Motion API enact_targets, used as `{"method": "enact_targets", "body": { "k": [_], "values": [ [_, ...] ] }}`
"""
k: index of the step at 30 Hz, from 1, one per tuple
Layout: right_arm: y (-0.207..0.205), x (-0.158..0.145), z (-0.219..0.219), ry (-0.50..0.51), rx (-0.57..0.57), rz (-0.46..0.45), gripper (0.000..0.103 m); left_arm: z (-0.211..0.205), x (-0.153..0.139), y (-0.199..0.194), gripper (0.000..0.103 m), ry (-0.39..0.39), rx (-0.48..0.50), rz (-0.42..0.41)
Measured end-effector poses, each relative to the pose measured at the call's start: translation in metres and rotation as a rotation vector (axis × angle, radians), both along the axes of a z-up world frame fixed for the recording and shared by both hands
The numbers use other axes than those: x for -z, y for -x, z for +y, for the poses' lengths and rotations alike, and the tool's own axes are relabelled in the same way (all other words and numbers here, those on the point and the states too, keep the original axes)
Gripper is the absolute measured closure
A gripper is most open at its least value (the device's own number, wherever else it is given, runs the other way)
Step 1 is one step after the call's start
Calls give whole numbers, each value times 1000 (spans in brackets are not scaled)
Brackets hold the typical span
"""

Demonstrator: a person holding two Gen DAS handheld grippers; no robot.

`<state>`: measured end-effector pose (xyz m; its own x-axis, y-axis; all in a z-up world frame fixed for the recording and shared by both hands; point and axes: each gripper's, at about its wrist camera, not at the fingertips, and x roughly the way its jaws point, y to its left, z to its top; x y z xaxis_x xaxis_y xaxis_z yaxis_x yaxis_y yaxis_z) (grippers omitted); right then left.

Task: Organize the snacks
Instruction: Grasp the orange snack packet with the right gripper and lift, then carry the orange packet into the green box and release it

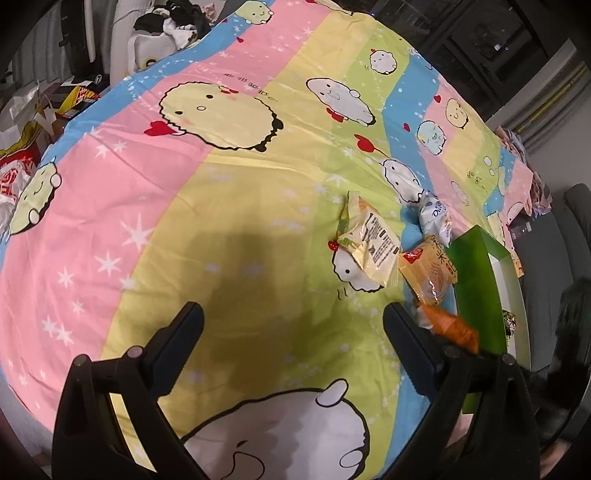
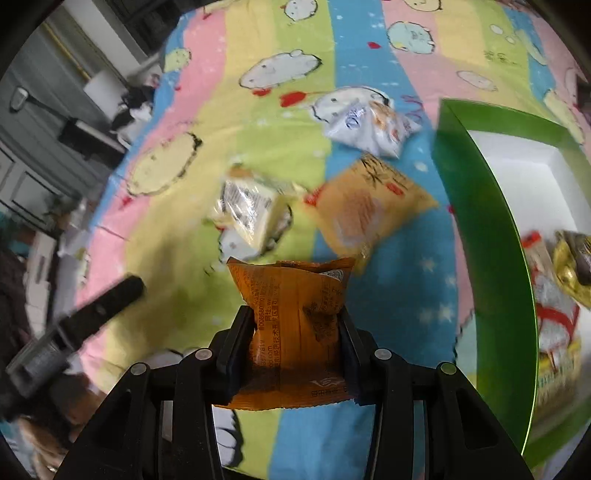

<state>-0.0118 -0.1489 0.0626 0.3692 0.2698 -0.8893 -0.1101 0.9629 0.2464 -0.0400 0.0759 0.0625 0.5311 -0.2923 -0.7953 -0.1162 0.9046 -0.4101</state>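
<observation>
My right gripper (image 2: 297, 325) is shut on an orange snack packet (image 2: 295, 328) and holds it above the bed; the packet also shows in the left wrist view (image 1: 452, 326). My left gripper (image 1: 293, 321) is open and empty over the cartoon bedsheet (image 1: 184, 184). Three packets lie on the sheet: a pale yellow one (image 1: 367, 243) (image 2: 249, 212), a tan one (image 1: 430, 271) (image 2: 365, 206) and a white-blue one (image 1: 434, 218) (image 2: 369, 127). A green box with a white inside (image 2: 480, 221) (image 1: 476, 280) stands to their right and holds several snacks (image 2: 569, 266).
The bed's left side is bordered by clutter: bags and boxes (image 1: 44, 110) and a pile of clothes (image 1: 173, 26). A dark cabinet and furniture (image 2: 44, 155) stand beyond the bed's far edge. My left gripper (image 2: 96, 314) shows at the left in the right wrist view.
</observation>
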Motion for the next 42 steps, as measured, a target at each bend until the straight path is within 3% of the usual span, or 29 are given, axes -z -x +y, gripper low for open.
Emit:
{"method": "enact_targets", "body": {
  "k": [3,5,8,12,18,22,26,29,35,42],
  "values": [
    [5,-2,-5,-6,29,-5,51,-1,-4,4,5,14,5,0],
    [9,-9,-16,-46,56,-23,37,-5,-8,7,5,48,25,-13],
    [17,-25,-38,-125,100,-89,27,-17,-13,9,5,81,85,-20],
    [17,-29,-58,-208,130,-106,27,-49,-10,9,6,81,197,-2],
    [4,1,-52,-353,68,5,27,-92,8,9,16,81,330,64],
    [2,18,-45,-364,38,57,28,-113,20,9,30,62,379,100],
    [1,32,-37,-369,8,94,43,-120,26,10,47,74,401,118],
    [2,37,-35,-364,8,87,45,-125,25,11,59,60,421,102],
    [10,26,-36,-355,-2,27,47,-138,6,16,61,-14,440,30],
    [29,-29,-64,-363,31,-149,47,-167,-47,26,61,-50,499,-143]
  ]
}}
